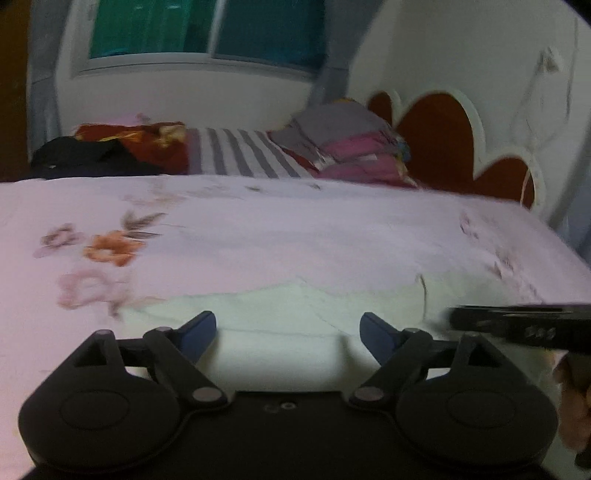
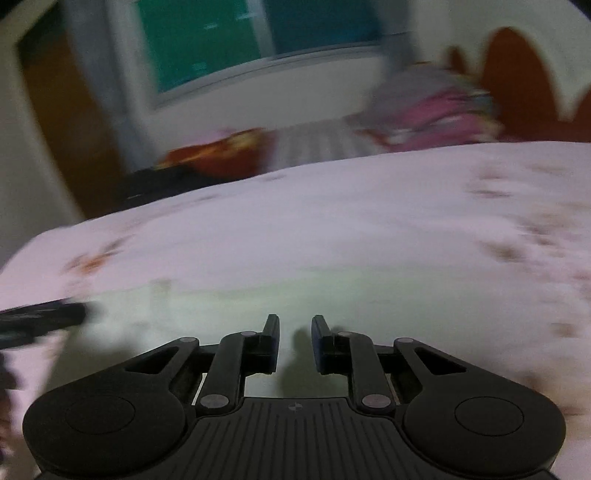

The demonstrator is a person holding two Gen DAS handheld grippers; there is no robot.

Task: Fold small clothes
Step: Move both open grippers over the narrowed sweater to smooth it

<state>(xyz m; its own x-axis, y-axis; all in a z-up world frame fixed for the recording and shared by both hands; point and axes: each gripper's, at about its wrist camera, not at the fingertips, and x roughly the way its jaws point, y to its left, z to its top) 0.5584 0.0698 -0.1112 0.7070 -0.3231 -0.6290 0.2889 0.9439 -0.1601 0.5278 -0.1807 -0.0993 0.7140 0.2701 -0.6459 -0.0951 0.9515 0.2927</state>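
Observation:
A small pale whitish-green garment (image 1: 295,314) lies flat on the pink floral bedsheet (image 1: 258,229), right under both grippers; it also shows in the right wrist view (image 2: 258,302). My left gripper (image 1: 288,332) is wide open and empty just above the garment's near part. My right gripper (image 2: 294,343) has its jaws partly open with a narrow gap, nothing between them, low over the garment. The right gripper's body shows at the right edge of the left wrist view (image 1: 524,325); the left gripper's body shows at the left edge of the right wrist view (image 2: 40,317). The right wrist view is blurred.
At the far side of the bed lie a stack of folded pink and grey clothes (image 1: 354,147), a striped cloth (image 1: 243,155), a red patterned cloth (image 1: 147,140) and a dark garment (image 1: 85,155). A red and white headboard (image 1: 443,140) stands at right. A window (image 1: 207,29) is behind.

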